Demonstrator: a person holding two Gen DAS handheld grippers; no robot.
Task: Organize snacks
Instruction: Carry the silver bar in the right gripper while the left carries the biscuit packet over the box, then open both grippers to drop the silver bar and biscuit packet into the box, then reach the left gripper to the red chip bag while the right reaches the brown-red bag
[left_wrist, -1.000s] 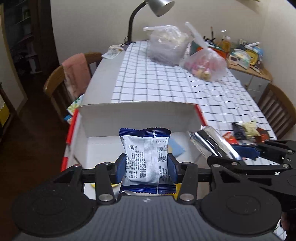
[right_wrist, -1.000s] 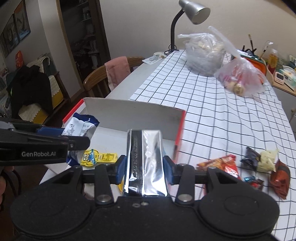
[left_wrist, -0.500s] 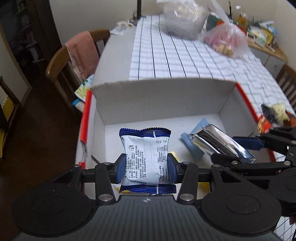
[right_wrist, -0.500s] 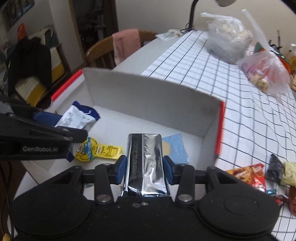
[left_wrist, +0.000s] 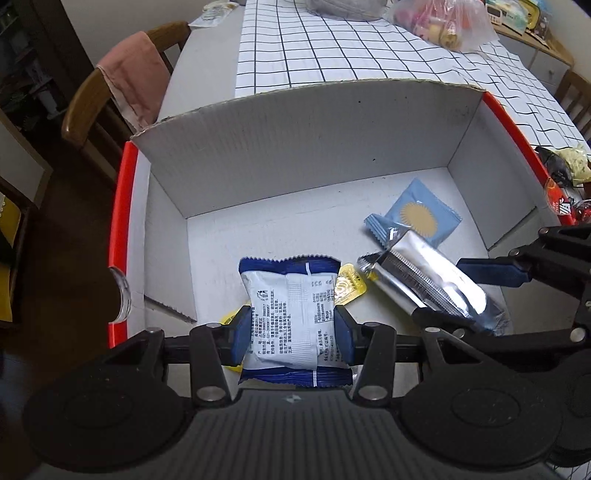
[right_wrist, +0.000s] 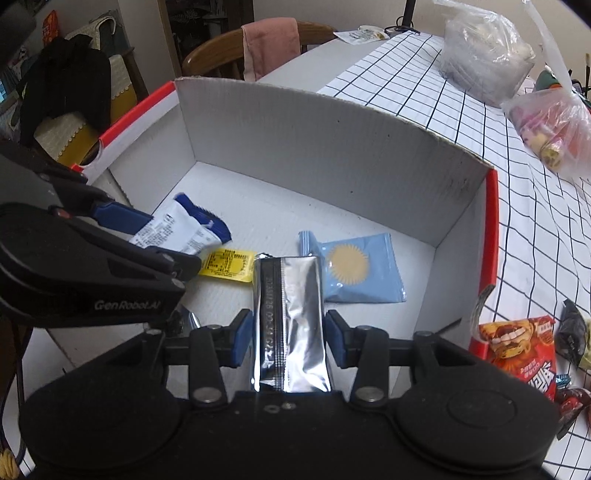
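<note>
Inside the white box (left_wrist: 303, 155), the left gripper (left_wrist: 293, 330) clamps a blue-and-white snack packet (left_wrist: 291, 325) above a yellow packet (right_wrist: 227, 262). Beside it, the right gripper (right_wrist: 290, 341) grips a silver foil packet (right_wrist: 290, 317), seemingly hovering over a light-blue packet (right_wrist: 360, 269) lying flat.

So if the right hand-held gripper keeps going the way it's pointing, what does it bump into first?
Probably the light blue sun-print packet on the cardboard box floor; the silver foil packet it grips would touch first, though depth is hard to judge.
</note>
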